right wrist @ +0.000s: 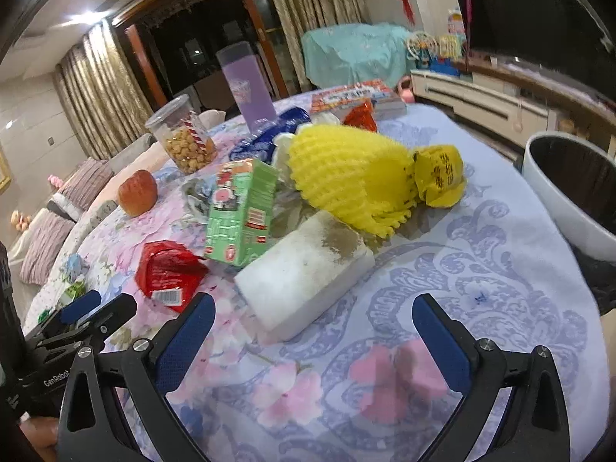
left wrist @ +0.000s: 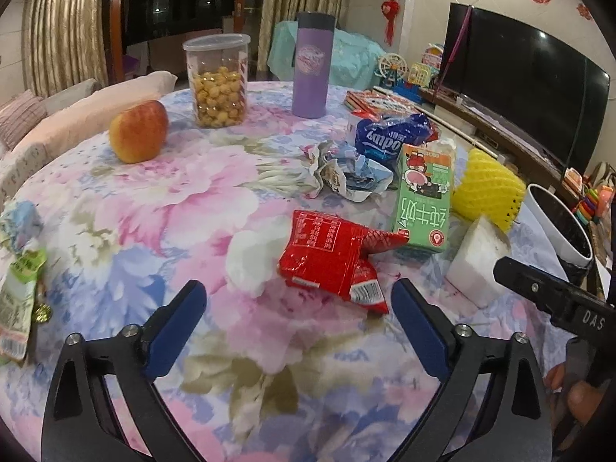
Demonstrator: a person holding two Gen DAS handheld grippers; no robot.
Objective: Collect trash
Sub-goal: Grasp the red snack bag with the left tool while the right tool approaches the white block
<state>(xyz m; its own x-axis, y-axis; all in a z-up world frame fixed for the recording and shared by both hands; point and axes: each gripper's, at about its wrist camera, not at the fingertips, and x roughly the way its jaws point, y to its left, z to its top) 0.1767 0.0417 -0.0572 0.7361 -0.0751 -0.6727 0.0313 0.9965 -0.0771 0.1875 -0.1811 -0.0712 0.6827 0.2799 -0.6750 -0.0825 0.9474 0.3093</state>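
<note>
A crumpled red snack wrapper lies flat on the floral tablecloth, just ahead of the left gripper. Its long axis runs from near-left to far-right, and its barcode end points toward the gripper. A white tissue touches its left edge, and its far corner reaches the foot of an upright green milk carton.

To the right of the carton a white foam block lies on its side, with its long axis pointing diagonally away from the right gripper. A yellow foam net sits just behind it. Crumpled paper and a blue bag lie further back. An apple, a snack jar and a purple flask stand well apart at the far side.

A white bin stands beyond the table's right edge.

Both grippers tilt down over the table with jaws spread wide and nothing between the pads. No trash touches them.
</note>
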